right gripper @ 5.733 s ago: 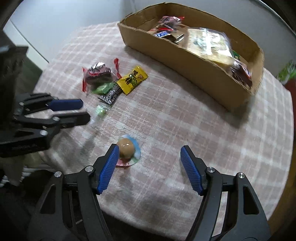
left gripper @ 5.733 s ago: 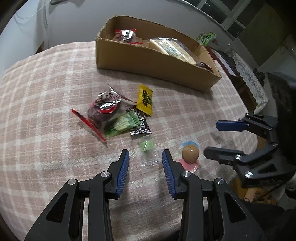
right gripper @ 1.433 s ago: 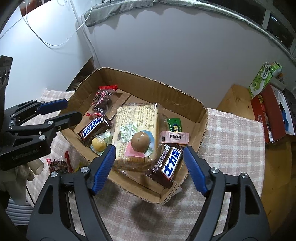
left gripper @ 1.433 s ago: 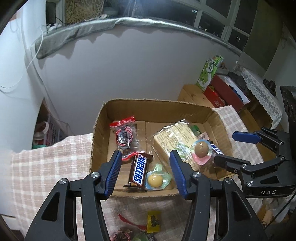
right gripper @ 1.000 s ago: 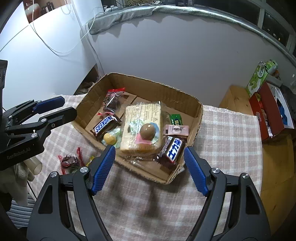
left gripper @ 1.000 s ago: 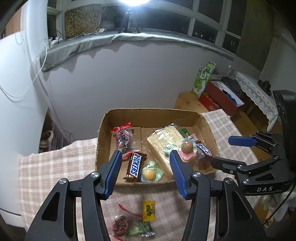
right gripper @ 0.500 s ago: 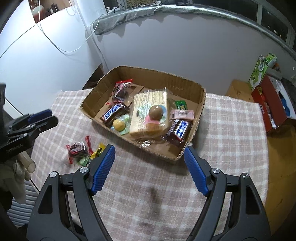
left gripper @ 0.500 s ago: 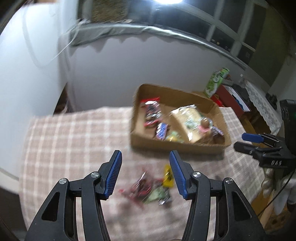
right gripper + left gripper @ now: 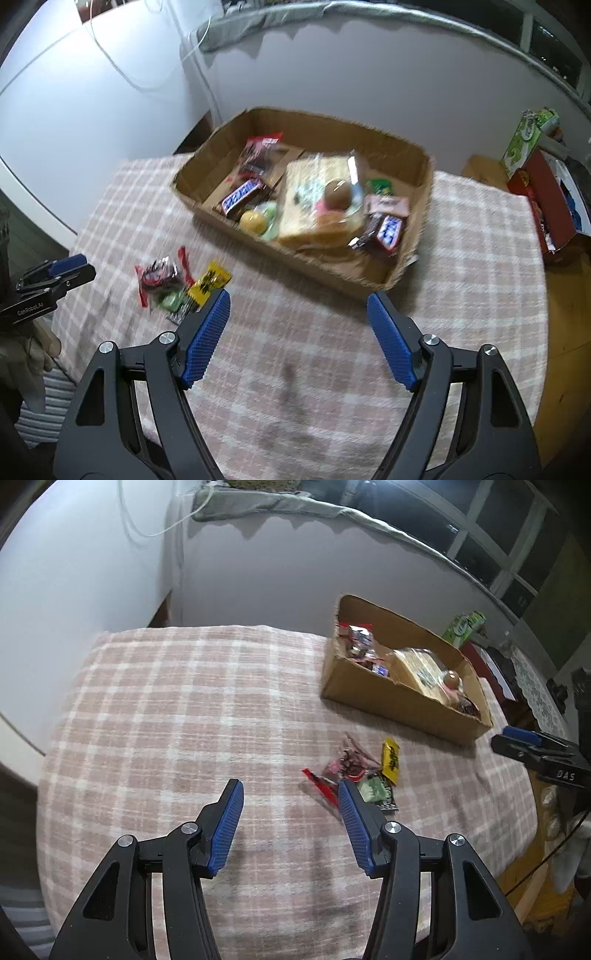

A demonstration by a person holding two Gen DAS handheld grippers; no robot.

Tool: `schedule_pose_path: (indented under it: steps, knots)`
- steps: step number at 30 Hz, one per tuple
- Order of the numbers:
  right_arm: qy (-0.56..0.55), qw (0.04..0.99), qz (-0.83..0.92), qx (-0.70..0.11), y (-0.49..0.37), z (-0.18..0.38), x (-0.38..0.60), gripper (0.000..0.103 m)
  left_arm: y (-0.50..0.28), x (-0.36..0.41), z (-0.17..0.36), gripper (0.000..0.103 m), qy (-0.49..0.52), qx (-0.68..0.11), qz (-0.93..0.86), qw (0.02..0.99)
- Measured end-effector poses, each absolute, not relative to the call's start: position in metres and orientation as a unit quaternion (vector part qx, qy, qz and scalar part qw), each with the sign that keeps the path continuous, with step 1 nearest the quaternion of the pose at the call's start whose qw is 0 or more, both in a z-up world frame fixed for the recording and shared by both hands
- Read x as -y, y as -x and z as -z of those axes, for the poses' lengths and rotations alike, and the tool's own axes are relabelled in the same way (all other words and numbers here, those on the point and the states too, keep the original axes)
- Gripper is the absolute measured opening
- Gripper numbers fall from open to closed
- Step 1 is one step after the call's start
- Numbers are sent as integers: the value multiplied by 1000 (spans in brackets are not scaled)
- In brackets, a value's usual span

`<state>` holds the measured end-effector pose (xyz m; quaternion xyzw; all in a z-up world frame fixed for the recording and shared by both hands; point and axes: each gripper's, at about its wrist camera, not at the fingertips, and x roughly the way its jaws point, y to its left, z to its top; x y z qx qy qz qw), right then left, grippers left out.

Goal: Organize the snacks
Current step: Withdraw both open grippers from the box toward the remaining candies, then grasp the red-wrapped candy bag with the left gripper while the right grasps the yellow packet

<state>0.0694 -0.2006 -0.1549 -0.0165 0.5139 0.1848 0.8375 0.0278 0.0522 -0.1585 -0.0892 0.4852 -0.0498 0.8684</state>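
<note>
both the left hand-held gripper [image 9: 290, 814] and the right hand-held gripper [image 9: 297, 332] gape wide, holding nothing. loose snacks [image 9: 360, 773] (a small heap) lie on the table [image 9: 184, 716], near the cardboard box [image 9: 295, 247].

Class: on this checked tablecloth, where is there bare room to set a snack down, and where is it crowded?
Bare: the wide checked cloth left of the brown cardboard box, and the stretch before the box. Crowded: the loose wrapper cluster, and inside the box.

One cardboard box [image 9: 402, 254], two grippers, perhaps four loose snack packets [image 9: 177, 288]
</note>
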Motion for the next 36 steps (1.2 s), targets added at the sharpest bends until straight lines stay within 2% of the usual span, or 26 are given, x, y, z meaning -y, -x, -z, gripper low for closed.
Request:
schedule_pose_path:
  steps: [9, 14, 16, 20, 29, 32, 36]
  knots:
    - [-16, 810, -212, -547, -80, 176, 168, 79, -51, -18, 167, 53, 41, -494, 129, 859]
    - [-65, 785, -207, -580, -99, 193, 161, 72, -63, -6, 179, 53, -5, -507, 144, 850]
    - [-87, 774, -205, -593, -105, 201, 159, 66, -66, -3, 185, 53, -18, -519, 154, 840]
    - [-109, 763, -194, -607, -112, 211, 153, 65, -70, -2, 191, 53, -30, -523, 156, 837]
    - [-78, 759, -187, -619, -118, 223, 123, 65, -77, -3, 205, 52, -27, -532, 148, 834]
    - [-64, 757, -184, -624, -117, 228, 117, 61, -77, -5, 208, 52, -22, -532, 141, 835]
    - [-38, 761, -179, -623, -113, 232, 108, 61, -77, -9, 211, 42, -24, -534, 129, 835]
